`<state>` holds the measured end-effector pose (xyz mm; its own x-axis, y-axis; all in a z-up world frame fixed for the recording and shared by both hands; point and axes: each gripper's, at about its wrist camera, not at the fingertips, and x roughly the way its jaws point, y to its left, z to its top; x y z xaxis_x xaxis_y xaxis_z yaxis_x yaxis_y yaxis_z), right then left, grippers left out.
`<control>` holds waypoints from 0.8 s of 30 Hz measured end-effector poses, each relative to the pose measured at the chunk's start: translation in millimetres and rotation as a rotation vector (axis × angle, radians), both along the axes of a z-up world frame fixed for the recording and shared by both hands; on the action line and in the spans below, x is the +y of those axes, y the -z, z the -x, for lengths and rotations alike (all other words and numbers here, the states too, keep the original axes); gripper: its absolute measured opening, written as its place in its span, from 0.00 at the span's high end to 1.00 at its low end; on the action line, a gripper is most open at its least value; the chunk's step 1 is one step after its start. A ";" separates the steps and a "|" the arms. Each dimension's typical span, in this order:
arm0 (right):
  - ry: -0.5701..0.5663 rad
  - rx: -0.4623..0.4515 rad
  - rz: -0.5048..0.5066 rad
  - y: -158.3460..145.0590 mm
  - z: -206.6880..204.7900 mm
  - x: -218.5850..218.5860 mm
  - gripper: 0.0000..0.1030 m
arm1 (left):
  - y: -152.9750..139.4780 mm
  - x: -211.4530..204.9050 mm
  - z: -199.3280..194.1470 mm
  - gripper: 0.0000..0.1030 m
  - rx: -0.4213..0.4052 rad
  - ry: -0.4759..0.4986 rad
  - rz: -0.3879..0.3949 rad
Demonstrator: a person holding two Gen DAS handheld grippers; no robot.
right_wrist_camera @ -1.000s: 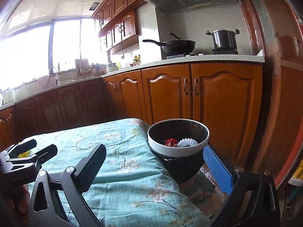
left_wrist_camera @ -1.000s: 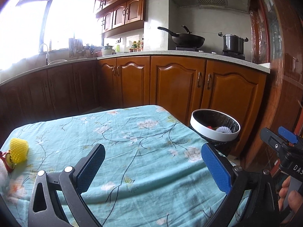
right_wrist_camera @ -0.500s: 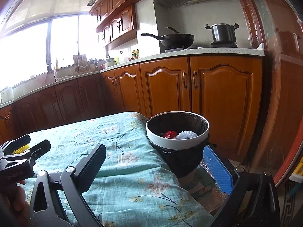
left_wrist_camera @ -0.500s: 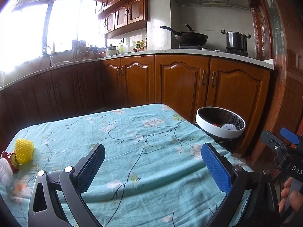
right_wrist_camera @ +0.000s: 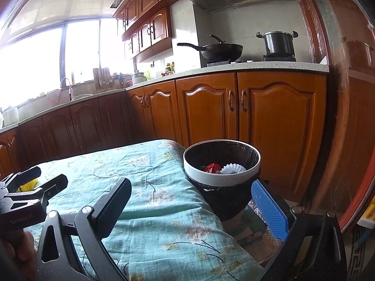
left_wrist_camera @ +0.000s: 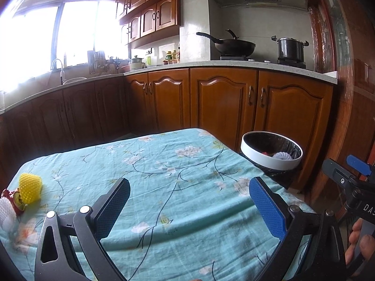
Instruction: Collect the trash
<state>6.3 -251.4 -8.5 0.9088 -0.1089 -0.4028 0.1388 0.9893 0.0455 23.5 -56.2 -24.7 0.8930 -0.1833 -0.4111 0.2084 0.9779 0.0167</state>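
Observation:
A white-rimmed trash bin [right_wrist_camera: 221,180] with a black liner stands off the table's right edge, also seen in the left wrist view [left_wrist_camera: 271,161]. Inside it lie a red wrapper [right_wrist_camera: 212,167] and a white foam net [right_wrist_camera: 233,169]. On the table's left side sit a yellow foam net [left_wrist_camera: 30,188], a red wrapper [left_wrist_camera: 13,200] and a white foam net [left_wrist_camera: 5,213]. My left gripper [left_wrist_camera: 189,205] is open and empty above the teal floral tablecloth [left_wrist_camera: 164,164]. My right gripper [right_wrist_camera: 192,207] is open and empty, near the bin.
Wooden kitchen cabinets [left_wrist_camera: 222,103] run behind the table. On the counter stand a wok [left_wrist_camera: 232,45] and a pot [left_wrist_camera: 289,48]. A sink with tap [left_wrist_camera: 59,70] sits below the bright window. A wooden door frame [right_wrist_camera: 339,117] rises on the right.
Both grippers have pulled back and risen slightly, staying open and empty. In the left view the trash at the table's left has come further into sight.

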 end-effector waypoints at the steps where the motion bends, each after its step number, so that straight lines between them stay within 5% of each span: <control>1: -0.001 -0.001 0.000 -0.4 0.2 0.0 0.00 | 0.3 0.4 0.2 0.01 -0.001 0.002 -0.001; 24: -0.009 -0.014 -0.010 -6.8 3.1 -0.1 0.00 | -0.3 4.9 -3.0 0.01 0.006 0.038 -0.008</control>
<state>3.1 -251.4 -1.8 0.9153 -0.0966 -0.3910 0.1288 0.9900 0.0569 26.5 -51.3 -24.4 0.8829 -0.2141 -0.4179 0.2458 0.9690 0.0229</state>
